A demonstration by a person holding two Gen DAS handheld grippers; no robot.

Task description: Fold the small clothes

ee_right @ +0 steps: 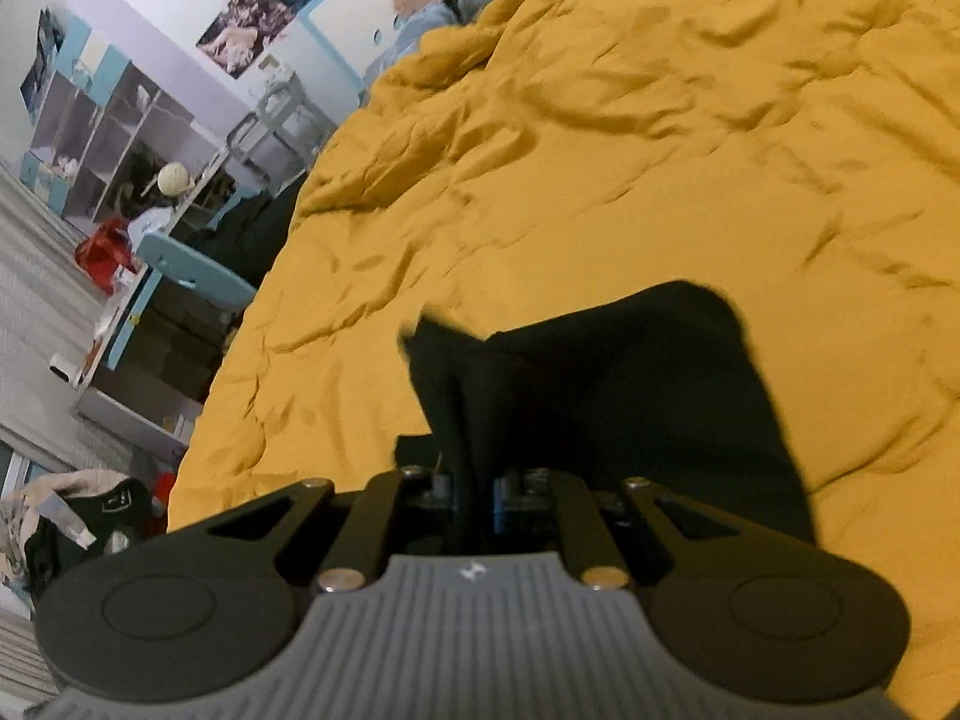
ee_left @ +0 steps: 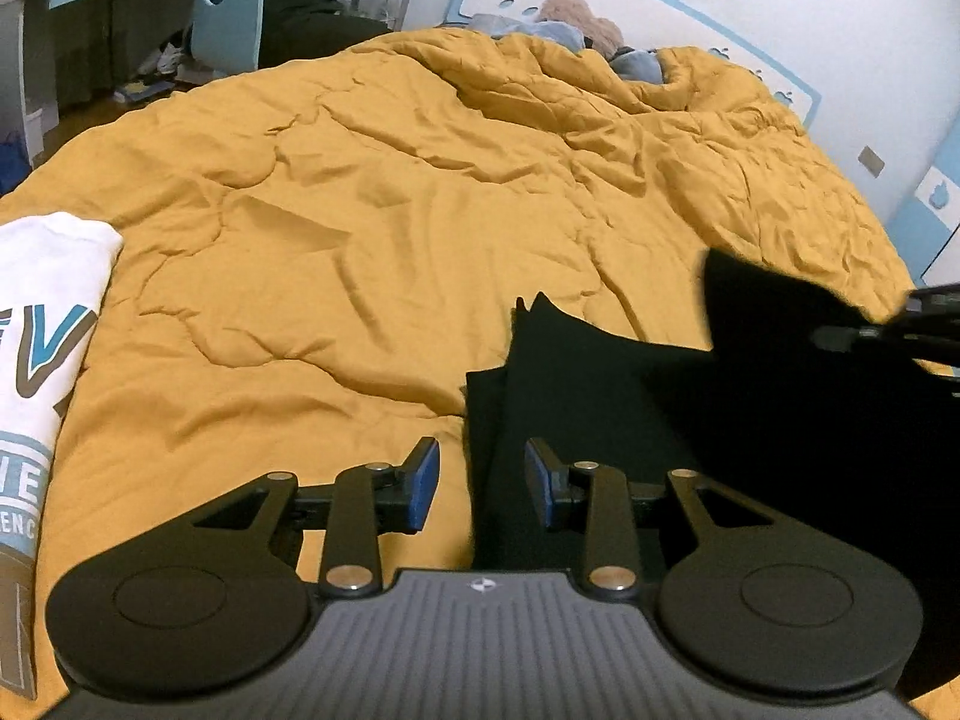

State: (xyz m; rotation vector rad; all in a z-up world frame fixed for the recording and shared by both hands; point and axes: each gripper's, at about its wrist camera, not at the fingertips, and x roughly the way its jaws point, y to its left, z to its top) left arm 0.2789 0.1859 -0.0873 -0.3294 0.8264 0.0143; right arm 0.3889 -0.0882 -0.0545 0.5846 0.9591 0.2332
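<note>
**Black garment half lifted, right claw clamped on it**

I see a black garment [ee_left: 600, 396] on the quilt [ee_left: 360, 210], plain dark cloth, no print visible. Its left edge lies in stacked folds, and a peak of fabric rises toward the right.

Left wrist view: left gripper [ee_left: 480, 486] has its jaws apart, blue pads showing. The garment's folded left edge sits between them, but the pads aren't pressing it, so I call that released. At the right frame edge I catch the right gripper [ee_left: 888, 330] side-on, with the raised corner of cloth at its tip. This view alone shows a folded white shirt [ee_left: 42, 324] with teal lettering, well apart on the left.

Right wrist view: right gripper [ee_right: 474, 495] is clenched on a bunched ridge of the garment [ee_right: 630, 396], cloth running straight into the closed fingers. The rest drapes down to the quilt [ee_right: 600, 150]. Slight motion blur here.

Surface: mustard-yellow quilt, heavily wrinkled, on a bed. Room: white shelves [ee_right: 114, 120] and posters [ee_right: 282, 6] on the wall, clutter on the floor.
</note>
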